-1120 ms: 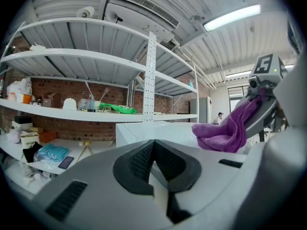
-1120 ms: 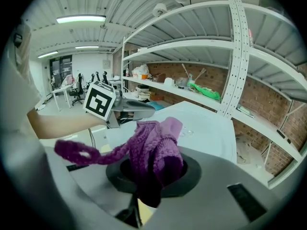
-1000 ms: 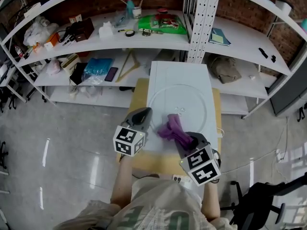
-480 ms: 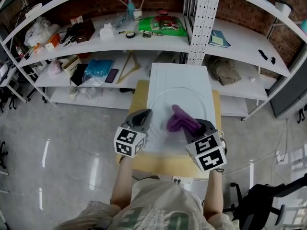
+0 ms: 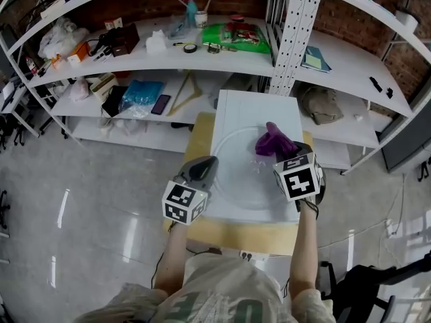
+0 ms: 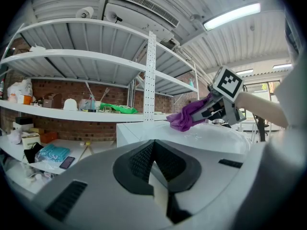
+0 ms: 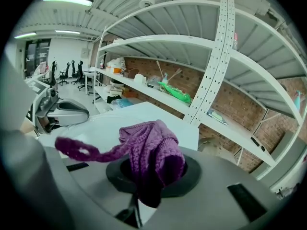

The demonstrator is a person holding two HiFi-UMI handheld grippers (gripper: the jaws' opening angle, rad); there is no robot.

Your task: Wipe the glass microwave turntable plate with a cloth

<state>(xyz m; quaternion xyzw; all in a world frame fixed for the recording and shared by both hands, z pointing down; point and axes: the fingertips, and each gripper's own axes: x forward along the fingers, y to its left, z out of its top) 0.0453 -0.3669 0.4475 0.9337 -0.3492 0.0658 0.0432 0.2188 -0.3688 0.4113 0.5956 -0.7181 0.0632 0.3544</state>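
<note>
Right gripper (image 5: 287,153) pinches purple cloth (image 5: 272,140) at glass plate's (image 5: 236,184) rim; left gripper (image 5: 202,169), jaws pressed together, holds nothing, so hard wiping could skid the plate.

Workshop-lab: brick wall (image 5: 350,22), cluttered white metal shelves (image 5: 222,59).

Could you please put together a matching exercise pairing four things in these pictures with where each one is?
Things:
1. purple cloth
2. glass plate
3. left gripper
4. green packet

Places:
A. on a shelf by the brick wall
B. at the plate's left rim
C. held by the right gripper
D. lying flat on the white surface

Pairs: 1-C, 2-D, 3-B, 4-A
</note>
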